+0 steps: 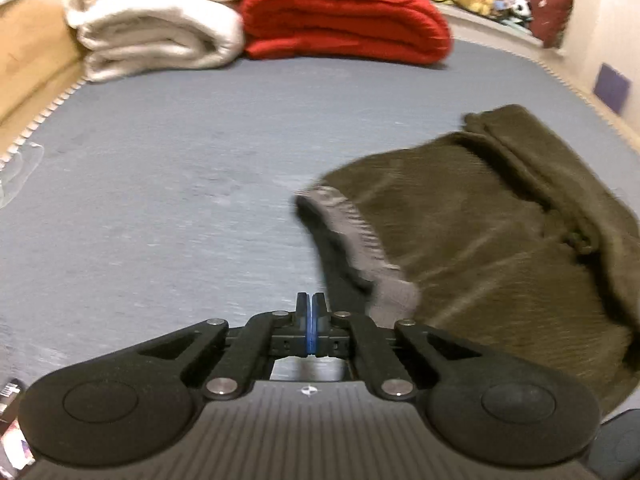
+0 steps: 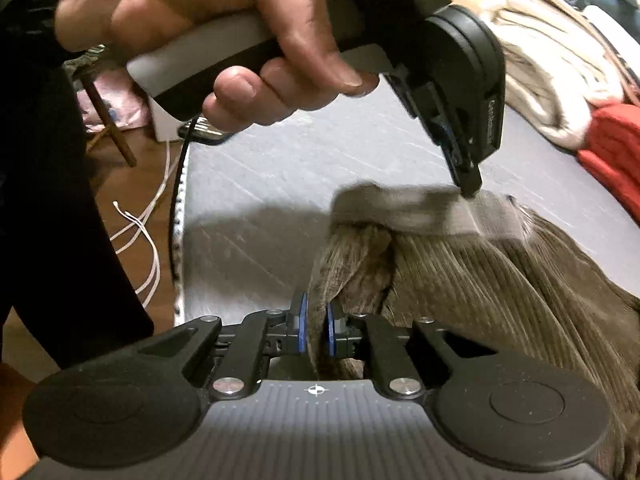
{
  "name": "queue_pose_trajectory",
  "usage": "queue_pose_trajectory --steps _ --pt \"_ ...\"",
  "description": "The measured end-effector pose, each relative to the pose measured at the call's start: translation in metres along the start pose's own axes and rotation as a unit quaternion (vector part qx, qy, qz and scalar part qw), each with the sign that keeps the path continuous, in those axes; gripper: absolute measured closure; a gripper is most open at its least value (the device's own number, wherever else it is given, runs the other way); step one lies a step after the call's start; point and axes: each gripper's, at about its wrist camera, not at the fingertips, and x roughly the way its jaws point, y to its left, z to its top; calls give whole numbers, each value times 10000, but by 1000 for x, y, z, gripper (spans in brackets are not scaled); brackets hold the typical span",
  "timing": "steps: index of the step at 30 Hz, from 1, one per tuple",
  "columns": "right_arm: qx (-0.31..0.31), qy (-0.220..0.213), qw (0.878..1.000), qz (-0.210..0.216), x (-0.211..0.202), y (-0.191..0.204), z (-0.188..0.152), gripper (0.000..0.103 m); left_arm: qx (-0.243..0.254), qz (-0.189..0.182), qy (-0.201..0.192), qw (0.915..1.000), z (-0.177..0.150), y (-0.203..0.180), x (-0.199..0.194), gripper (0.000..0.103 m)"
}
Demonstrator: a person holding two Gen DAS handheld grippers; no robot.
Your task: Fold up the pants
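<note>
Right gripper (image 2: 316,316) pinches the olive-brown corduroy pants (image 2: 500,280); left gripper (image 1: 311,306) fully closed, apparently empty: carry the fold level.

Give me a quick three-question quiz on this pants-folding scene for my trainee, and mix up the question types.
1. True or false: the right gripper is shut on fabric of the pants.
2. What colour is the folded blanket lying next to the white blanket? A) red B) green C) yellow
3. Fill in: the waistband of the brown pants is ___ in colour.

Key: 1 true; 2 A; 3 grey.
</note>
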Motion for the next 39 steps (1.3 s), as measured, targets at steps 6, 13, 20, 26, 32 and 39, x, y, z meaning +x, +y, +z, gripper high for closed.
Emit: queue_pose_trajectory --steps 6,13,20,26,32,39 --pt "247 314 9985 -381 27 -1 11 91 -260 -320 11 9991 6 1 0 91" --pt "351 264 9965 -708 -13 -1 -6 35 848 -1189 -154 9892 9 -76 6 57" --pt "996 91 9807 -1679 -96 -53 -31 35 1272 -597 936 9856 -14 -87 81 74" --pt "1700 -48 9290 -3288 -157 -120 -68 11 1157 -290 836 9893 -1 -103 68 69" --pt "2907 -12 8731 -3915 -153 -158 -124 10 615 -535 348 9961 19 -118 33 34" --pt "2844 1105 8748 -3764 -109 -170 -143 7 197 -557 -5 9983 39 -135 5 30"
